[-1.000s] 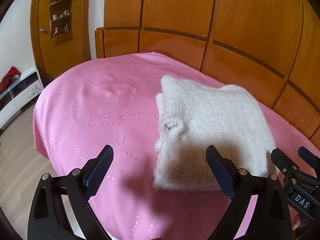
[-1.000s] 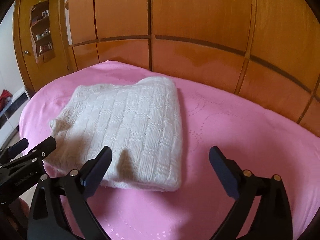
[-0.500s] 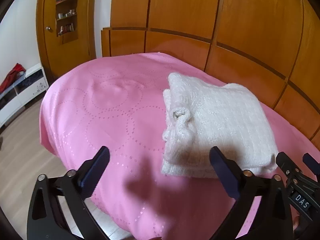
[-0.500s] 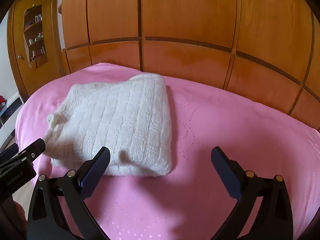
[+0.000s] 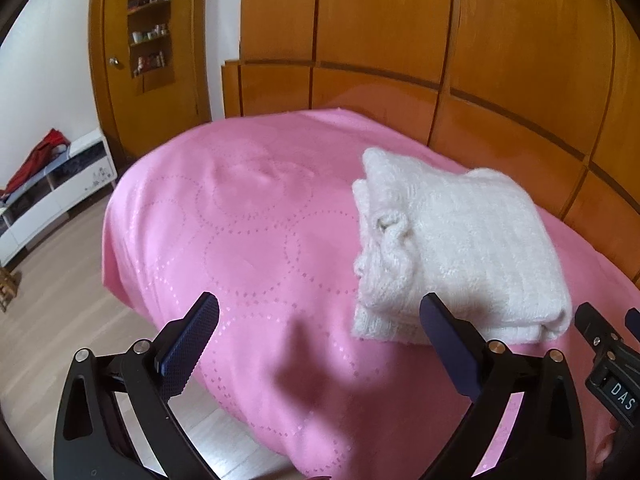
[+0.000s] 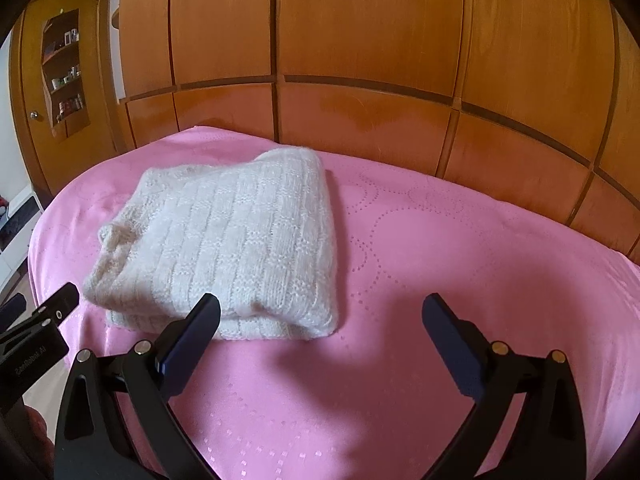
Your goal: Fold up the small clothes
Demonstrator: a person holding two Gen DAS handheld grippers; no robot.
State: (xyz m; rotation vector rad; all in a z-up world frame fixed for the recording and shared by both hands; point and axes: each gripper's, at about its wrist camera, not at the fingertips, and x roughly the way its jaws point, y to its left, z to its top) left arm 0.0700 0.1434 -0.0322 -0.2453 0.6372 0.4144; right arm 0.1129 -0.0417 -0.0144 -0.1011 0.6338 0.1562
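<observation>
The only writing I can make out is on the right gripper's body, seen at the lower right edge of the left wrist view: a small white-on-black label reading "DAS" (image 5: 623,396). In the right wrist view the left gripper's body at the lower left edge also carries pale lettering (image 6: 30,361), upside down and too small to read.

The white knitted garment (image 5: 460,252) lies folded into a thick rectangular bundle on the pink bedspread (image 5: 248,240), toward the wooden panelled wall (image 6: 360,40). A knitted loop or tie sits at its stacked open edge, which faces the bare side of the bed.

The left gripper (image 5: 320,340) hangs over the near edge of the bed with its jaws spread wide, having just finished opening, and nothing between them; its right finger (image 5: 448,344) overlaps the near corner of the bundle in the picture without pressing on it. The right gripper (image 6: 320,340) is likewise spread wide and grips nothing, its left finger (image 6: 192,332) in front of the bundle's near edge.

The bedspread carries rings of stitched dots. Beyond the bed stand a wooden door with a knob (image 5: 114,61), a recessed shelf of small items (image 5: 150,28), and a low white cabinet (image 5: 52,192) with a red cloth (image 5: 38,160) lying on it. Pale wooden floor (image 5: 52,320) shows beside the bed.
</observation>
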